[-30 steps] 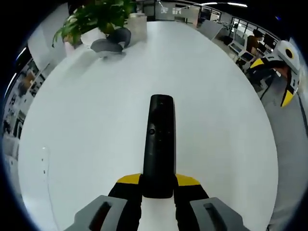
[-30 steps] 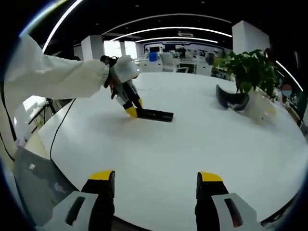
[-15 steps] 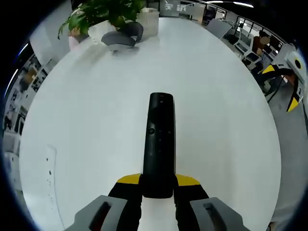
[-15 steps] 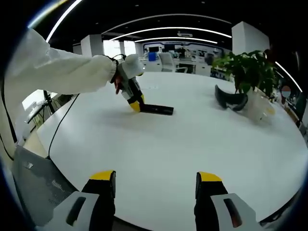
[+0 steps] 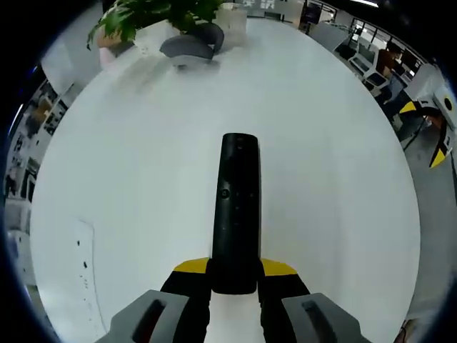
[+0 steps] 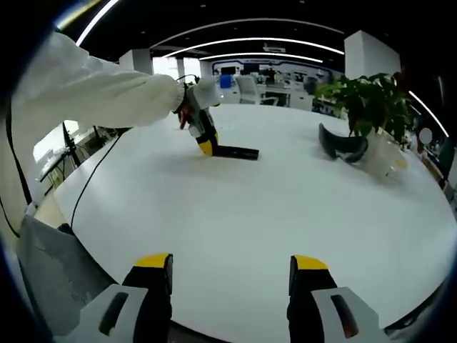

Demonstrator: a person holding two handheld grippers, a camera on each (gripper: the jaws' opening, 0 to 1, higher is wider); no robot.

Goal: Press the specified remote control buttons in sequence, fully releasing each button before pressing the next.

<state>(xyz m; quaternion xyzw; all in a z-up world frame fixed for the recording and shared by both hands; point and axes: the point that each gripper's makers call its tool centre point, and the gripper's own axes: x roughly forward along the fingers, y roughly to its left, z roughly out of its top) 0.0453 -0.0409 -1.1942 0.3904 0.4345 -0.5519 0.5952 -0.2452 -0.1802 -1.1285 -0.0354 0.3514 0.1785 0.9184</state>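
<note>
We have the remote control (image 5: 235,214) clamped at its near end between the yellow-tipped jaws of the left gripper (image 5: 234,275), its long black body running out over the white counter (image 5: 128,164). In the right gripper view it lies low over the far part of the counter (image 6: 285,214), by the left gripper (image 6: 206,143), with a white sleeve (image 6: 93,93) reaching in from the left. The right gripper (image 6: 228,275) hangs near the counter edge, jaws spread wide with nothing between them, well apart from the remote control (image 6: 238,151). No button is being touched, so we judge the pressing has not begun. Next, we need the right gripper brought across and one jaw tip set down on the named button.
</note>
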